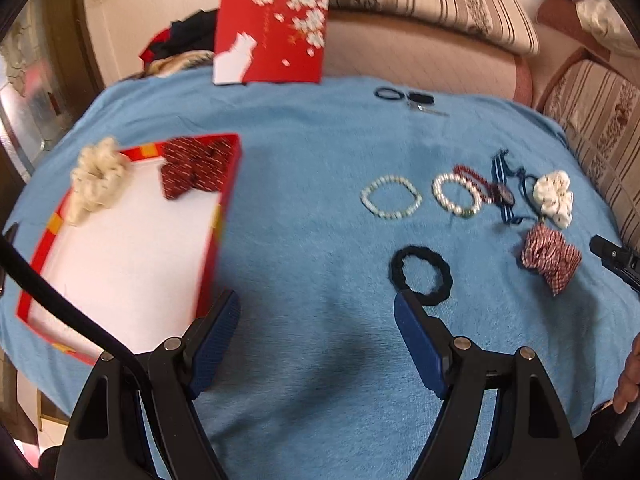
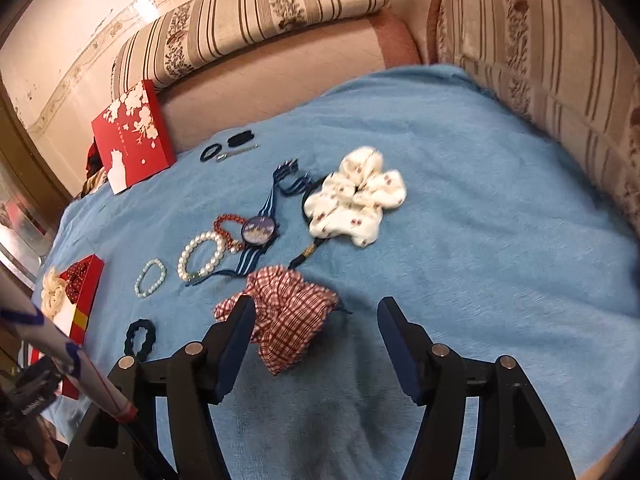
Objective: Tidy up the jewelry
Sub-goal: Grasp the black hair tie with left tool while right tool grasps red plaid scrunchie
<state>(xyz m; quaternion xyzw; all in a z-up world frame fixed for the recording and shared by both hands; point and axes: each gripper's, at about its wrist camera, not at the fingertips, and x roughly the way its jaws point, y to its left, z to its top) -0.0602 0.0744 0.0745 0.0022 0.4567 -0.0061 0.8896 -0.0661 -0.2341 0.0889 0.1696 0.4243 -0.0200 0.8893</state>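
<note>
A: Left gripper (image 1: 316, 312) spread wide, nothing held; black scrunchie (image 1: 421, 274) by its right pad. Right gripper (image 2: 316, 320) agape too, plaid scrunchie (image 2: 286, 314) at left finger.

B: Straddle plaid, pinch mid-fabric, carry to red box (image 1: 224, 216).

Warm indoor light, fisheye-bent, blurred edges.

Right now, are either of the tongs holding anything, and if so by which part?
Nothing is held. The left tongs are open above the blue cloth, near the black scrunchie. The right tongs are open too, around the plaid scrunchie.
</note>
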